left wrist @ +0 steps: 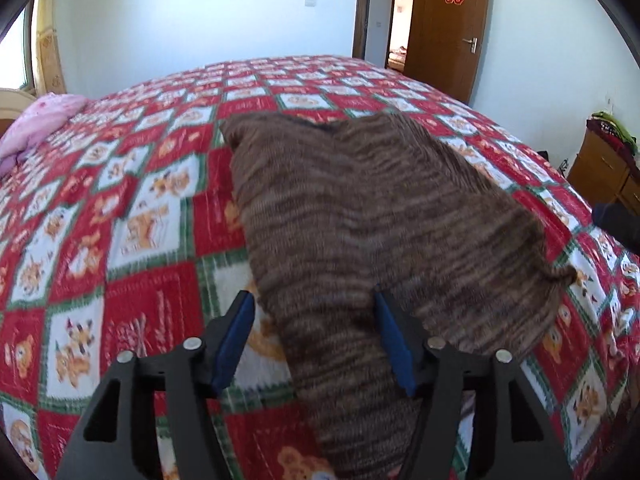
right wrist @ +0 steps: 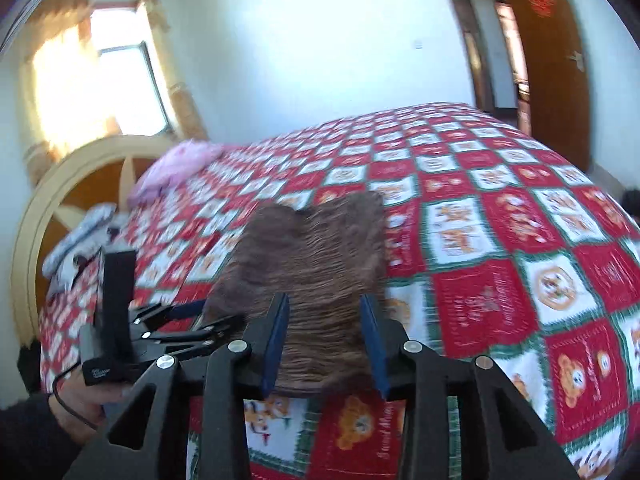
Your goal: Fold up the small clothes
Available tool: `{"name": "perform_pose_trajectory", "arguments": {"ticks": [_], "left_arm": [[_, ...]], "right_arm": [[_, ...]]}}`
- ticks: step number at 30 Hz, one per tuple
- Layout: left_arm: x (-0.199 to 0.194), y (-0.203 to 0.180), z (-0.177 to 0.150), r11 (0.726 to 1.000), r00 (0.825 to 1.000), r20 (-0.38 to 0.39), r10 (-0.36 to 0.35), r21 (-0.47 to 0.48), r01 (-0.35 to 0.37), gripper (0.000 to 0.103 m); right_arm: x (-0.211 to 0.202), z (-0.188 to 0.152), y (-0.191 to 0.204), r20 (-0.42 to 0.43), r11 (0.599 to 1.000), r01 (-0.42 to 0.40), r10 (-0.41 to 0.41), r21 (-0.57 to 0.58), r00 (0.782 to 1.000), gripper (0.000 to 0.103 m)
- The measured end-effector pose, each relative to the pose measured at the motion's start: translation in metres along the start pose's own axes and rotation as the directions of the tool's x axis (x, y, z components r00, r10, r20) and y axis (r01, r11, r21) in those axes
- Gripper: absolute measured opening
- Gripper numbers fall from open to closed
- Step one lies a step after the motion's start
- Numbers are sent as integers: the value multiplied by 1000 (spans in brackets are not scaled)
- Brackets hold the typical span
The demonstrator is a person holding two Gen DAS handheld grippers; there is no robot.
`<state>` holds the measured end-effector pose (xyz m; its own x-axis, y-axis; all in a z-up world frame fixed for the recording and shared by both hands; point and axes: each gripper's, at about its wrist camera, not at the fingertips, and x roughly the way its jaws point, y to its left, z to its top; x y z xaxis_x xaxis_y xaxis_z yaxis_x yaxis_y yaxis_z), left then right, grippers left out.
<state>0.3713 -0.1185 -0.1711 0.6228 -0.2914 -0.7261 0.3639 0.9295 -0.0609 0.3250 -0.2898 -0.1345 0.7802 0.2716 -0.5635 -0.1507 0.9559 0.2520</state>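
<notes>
Both grippers wide open, gripping nothing: brown knit garment lies flat on the quilt, running between the left gripper fingers and ahead of the right gripper; blur hides edges, so probably pinch both near hem corners evenly before folding away.

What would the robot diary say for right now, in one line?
step: fold start | brown sweater flat on bed quilt | left gripper open over sweater | right gripper open over sweater

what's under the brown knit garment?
The brown knit garment lies on the red patchwork quilt; quilt squares show all around it. Anything directly beneath is covered. Both grippers are open.
</notes>
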Motion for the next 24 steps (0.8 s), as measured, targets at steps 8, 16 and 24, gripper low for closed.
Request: {"name": "perform_pose_trajectory", "arguments": {"ticks": [8, 16, 24], "left_arm": [[-5, 20, -12, 992, 999, 13, -49, -113, 50, 78], [-13, 27, -26, 981, 995, 59, -84, -171, 93, 79], [-14, 36, -29, 964, 985, 96, -140, -213, 158, 80]], "right_arm": [[35, -27, 7, -234, 984, 120, -149, -133, 961, 35], [72, 65, 68, -142, 953, 43, -90, -301, 986, 21], [192, 94, 112, -283, 910, 41, -171, -412, 944, 12]]}}
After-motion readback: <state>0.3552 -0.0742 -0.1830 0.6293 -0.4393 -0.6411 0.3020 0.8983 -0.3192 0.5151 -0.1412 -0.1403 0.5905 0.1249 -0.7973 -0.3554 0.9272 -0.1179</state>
